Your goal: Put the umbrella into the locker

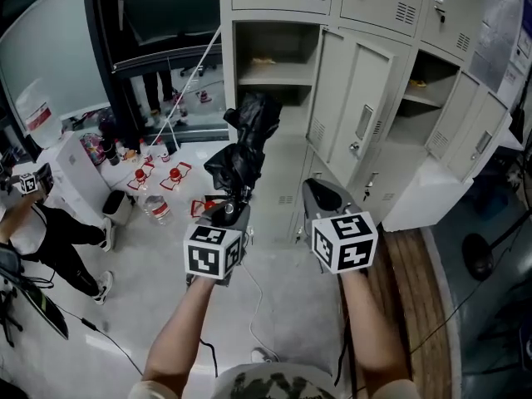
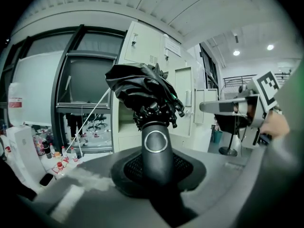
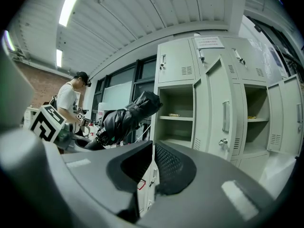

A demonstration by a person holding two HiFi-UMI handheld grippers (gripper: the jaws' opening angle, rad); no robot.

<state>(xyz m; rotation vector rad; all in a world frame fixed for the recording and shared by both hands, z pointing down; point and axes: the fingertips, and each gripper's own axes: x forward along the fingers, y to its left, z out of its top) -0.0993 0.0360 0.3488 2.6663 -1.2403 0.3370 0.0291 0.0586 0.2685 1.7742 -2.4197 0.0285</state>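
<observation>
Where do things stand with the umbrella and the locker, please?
Left gripper shut on umbrella handle, folded canopy up. Right gripper shut, empty. Open locker compartment ahead; nothing seen in the way.

- in the head view the left gripper (image 1: 229, 213) sits at centre, and the right gripper (image 1: 320, 191) is just beside it at 3 o'clock.
- the umbrella (image 1: 243, 146) stands between the left gripper's jaws and reaches toward 12 o'clock.
- the locker bank (image 1: 366, 7) stands behind both grippers, from 12 to 2 o'clock.
- its open compartment (image 1: 274, 52) lies at 12 o'clock of the umbrella, with an open door (image 1: 356, 98) at the compartment's 3 o'clock.
- bottles (image 1: 156, 209) stand on the floor (image 1: 125, 298) at 9 o'clock of the left gripper.
- a person (image 1: 41, 231) is farther out at 9 o'clock, well apart.
</observation>
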